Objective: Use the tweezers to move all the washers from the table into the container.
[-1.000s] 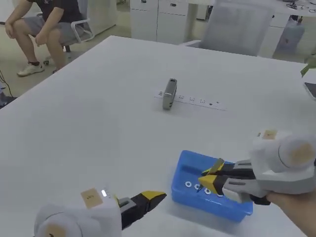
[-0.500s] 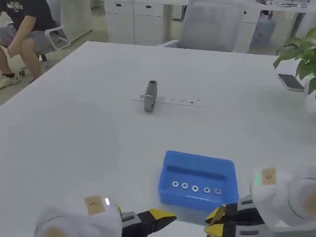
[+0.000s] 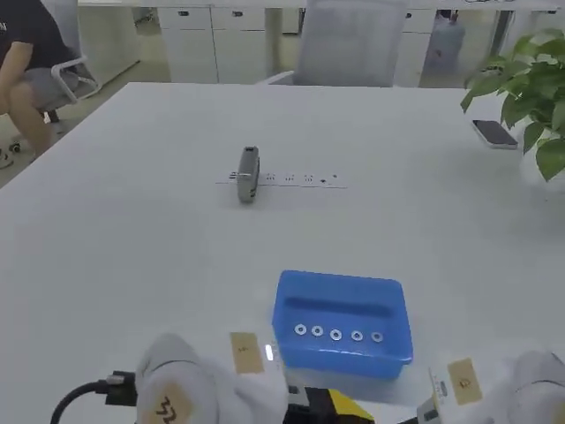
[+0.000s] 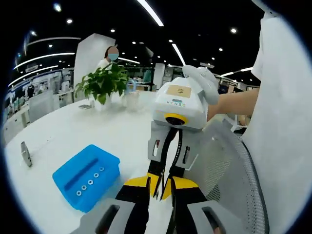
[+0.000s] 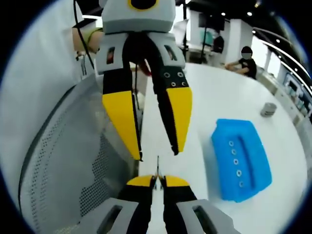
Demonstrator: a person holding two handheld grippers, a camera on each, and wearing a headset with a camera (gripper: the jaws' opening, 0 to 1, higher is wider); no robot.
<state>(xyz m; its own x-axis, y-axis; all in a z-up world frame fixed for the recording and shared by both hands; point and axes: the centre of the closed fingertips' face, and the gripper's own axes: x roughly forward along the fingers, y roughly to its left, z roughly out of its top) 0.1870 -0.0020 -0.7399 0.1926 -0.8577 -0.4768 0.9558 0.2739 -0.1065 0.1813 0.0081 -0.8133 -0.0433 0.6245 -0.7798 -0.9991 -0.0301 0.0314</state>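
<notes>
White tabletop (image 3: 132, 230) spreads wide around container (image 3: 340, 305); left gripper (image 5: 157, 153) parted, right gripper (image 5: 157, 179) pinching tweezers (image 5: 157, 166).

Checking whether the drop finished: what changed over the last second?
The right gripper, shut on the tweezers, has pulled back out of the blue container and now meets the left gripper tip to tip; the left's jaws stand open. The container and its row of five washers stayed put.
</notes>
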